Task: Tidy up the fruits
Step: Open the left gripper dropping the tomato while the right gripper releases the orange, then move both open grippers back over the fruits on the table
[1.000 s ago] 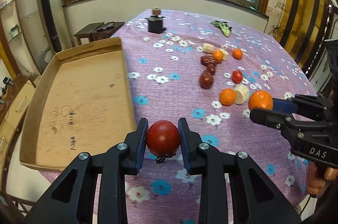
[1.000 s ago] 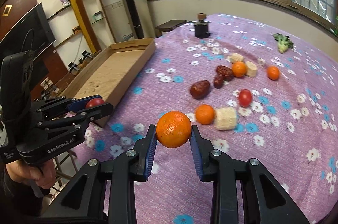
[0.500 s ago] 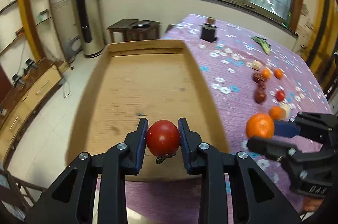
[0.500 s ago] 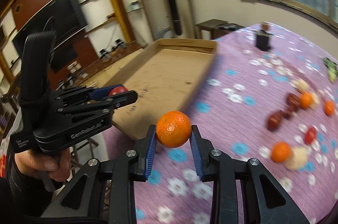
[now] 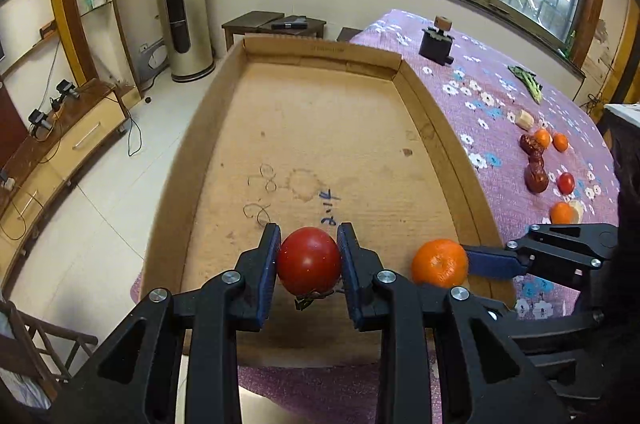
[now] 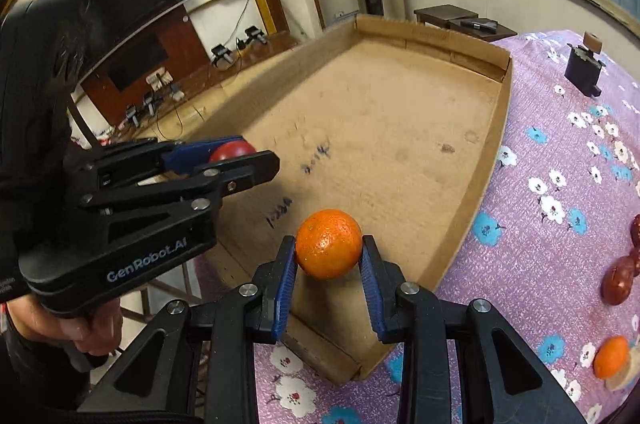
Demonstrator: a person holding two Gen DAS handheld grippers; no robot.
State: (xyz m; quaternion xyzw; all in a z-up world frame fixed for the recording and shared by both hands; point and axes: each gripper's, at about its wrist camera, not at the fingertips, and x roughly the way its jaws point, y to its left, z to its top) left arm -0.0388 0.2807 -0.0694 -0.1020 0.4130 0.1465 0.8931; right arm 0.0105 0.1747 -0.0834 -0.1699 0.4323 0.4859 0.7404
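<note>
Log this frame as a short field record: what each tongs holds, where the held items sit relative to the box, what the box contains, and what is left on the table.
left tongs: shut on tomato
right tongs: shut on orange
position: both fruits over the near end of the cardboard box, side by side
box contents: no fruit visible inside, only pen marks and stains
table: purple floral cloth, to the right of the box
left on table: small oranges, red dates, a cherry tomato, pale chunks, a green vegetable
</note>
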